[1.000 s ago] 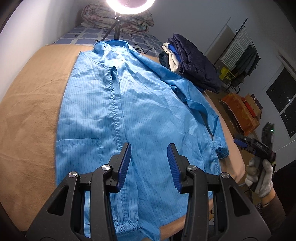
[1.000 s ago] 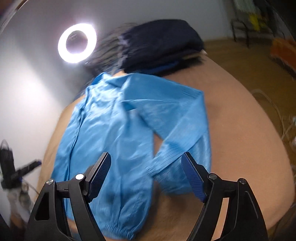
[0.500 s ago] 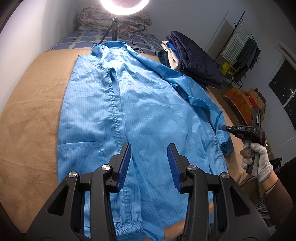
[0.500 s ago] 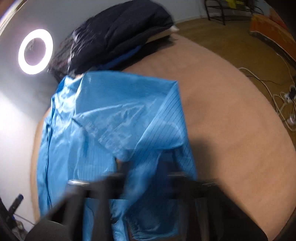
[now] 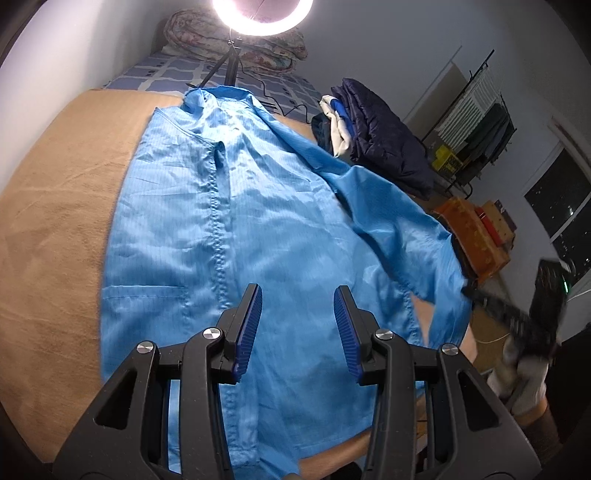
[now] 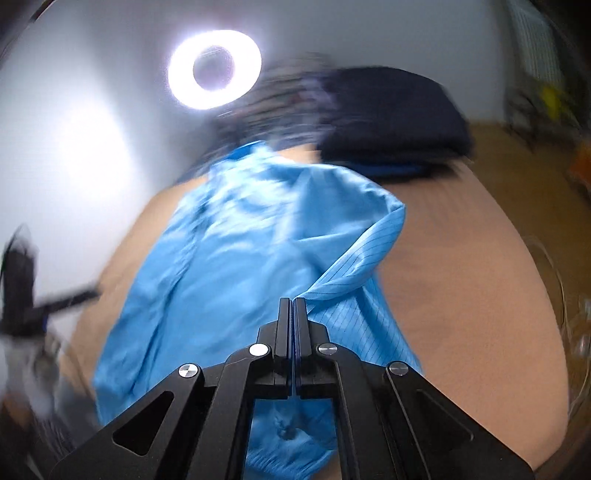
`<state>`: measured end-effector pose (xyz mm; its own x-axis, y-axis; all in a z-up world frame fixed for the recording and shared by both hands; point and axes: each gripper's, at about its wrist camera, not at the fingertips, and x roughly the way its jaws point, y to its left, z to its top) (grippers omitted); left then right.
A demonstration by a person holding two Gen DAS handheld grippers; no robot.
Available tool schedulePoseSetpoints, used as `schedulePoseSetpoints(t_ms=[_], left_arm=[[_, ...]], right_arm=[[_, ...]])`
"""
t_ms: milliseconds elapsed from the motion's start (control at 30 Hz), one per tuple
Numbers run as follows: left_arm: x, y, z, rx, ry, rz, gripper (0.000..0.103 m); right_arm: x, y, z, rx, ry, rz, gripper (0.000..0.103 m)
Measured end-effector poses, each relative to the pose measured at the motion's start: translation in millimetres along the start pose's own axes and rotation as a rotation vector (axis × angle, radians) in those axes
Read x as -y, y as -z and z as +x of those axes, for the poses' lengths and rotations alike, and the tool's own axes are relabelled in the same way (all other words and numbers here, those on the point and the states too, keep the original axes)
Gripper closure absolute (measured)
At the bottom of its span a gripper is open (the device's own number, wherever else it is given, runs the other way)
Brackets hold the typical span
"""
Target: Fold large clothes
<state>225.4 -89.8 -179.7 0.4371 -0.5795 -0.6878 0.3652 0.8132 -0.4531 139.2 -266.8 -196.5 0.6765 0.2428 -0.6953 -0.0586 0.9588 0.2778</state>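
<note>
A large light-blue coat (image 5: 229,221) lies spread front-up on a tan blanket (image 5: 55,229), collar at the far end. My left gripper (image 5: 297,291) hovers over its lower part, open, with nothing between its blue pads. My right gripper (image 6: 293,301) is shut on the coat's right sleeve (image 6: 351,266), which rises off the blanket in a fold; the cuff (image 6: 284,432) hangs below the jaws. In the left wrist view the right gripper (image 5: 471,291) shows blurred at the sleeve's end, held by a gloved hand (image 5: 524,365). The left gripper (image 6: 22,291) shows blurred in the right wrist view.
A pile of dark folded clothes (image 5: 384,144) sits at the blanket's far right corner. A ring light (image 5: 262,14) on a tripod stands behind the collar. Beyond the right edge are an orange box (image 5: 472,236) and a clothes rack (image 5: 476,110).
My right gripper went from wide open to shut on the sleeve near its cuff and lifted it off the blanket. The left gripper stayed put, equally open.
</note>
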Motion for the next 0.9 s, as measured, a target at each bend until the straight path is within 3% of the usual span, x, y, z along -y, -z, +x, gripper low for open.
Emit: schedulePoseSetpoints(t_ms=[200, 400, 500, 600, 667, 733, 900], left_arm=[[7, 1, 4, -0.009, 0.013, -0.008, 0.062], [10, 8, 13, -0.042, -0.001, 0.007, 0.062], [9, 14, 21, -0.079, 0.007, 0.001, 0.06], [9, 18, 28, -0.105, 0.045, -0.023, 0.05], [12, 19, 31, -0.115, 0.06, -0.025, 0.05], [18, 21, 36, -0.124, 0.075, -0.027, 0.05], [35, 29, 59, -0.172, 0.094, -0.016, 0.05]], right_arm=[[-88, 46, 31, -0.151, -0.095, -0.317, 0.103], [-139, 96, 67, -0.326, -0.188, -0.508, 0.103], [-135, 96, 66, -0.355, -0.239, -0.491, 0.102], [-120, 86, 54, -0.356, -0.309, -0.416, 0.095], [-110, 79, 40, -0.324, -0.355, -0.371, 0.074], [-96, 69, 27, -0.271, -0.38, -0.331, 0.063], [-45, 39, 25, -0.166, -0.302, -0.167, 0.062]])
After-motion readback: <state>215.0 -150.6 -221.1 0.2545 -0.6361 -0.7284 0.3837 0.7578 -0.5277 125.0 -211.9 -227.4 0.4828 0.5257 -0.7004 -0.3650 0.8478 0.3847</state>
